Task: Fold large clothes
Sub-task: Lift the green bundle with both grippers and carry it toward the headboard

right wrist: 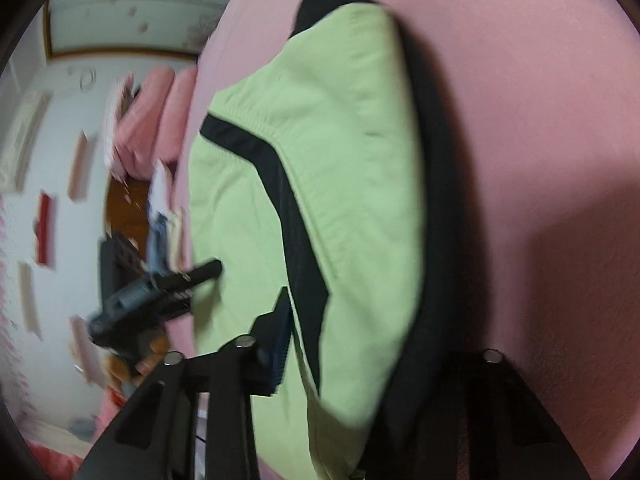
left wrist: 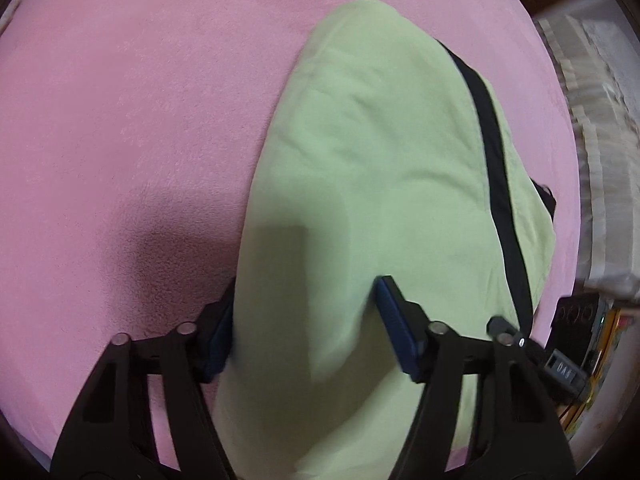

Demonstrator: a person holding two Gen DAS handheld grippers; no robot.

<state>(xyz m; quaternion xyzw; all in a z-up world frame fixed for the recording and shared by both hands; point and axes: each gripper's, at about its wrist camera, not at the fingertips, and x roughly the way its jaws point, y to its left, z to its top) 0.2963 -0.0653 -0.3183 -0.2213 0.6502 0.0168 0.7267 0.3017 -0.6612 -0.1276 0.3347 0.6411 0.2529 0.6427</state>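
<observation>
**Green garment draped between both hand-held grippers**

Your light-green garment (left wrist: 360, 160) with black trim is lying on the pink bed cover (left wrist: 120, 120). Your left hand-held gripper (left wrist: 308, 332) is straddling its near edge, fingers spread. Your right hand-held gripper (right wrist: 360, 344) is straddling the fabric too; its grip is unclear.

— What sort of room is this?
— A bedroom in a home, I'd say. A wide pink bedspread (left wrist: 132, 128) covers nearly everything in both views.
— Anything else?
— In the right wrist view, pink pillows (right wrist: 154, 120) are piled at its far end, beside floral wallpaper (right wrist: 132, 8) and a white wall (right wrist: 44, 184) hung with small frames.
</observation>
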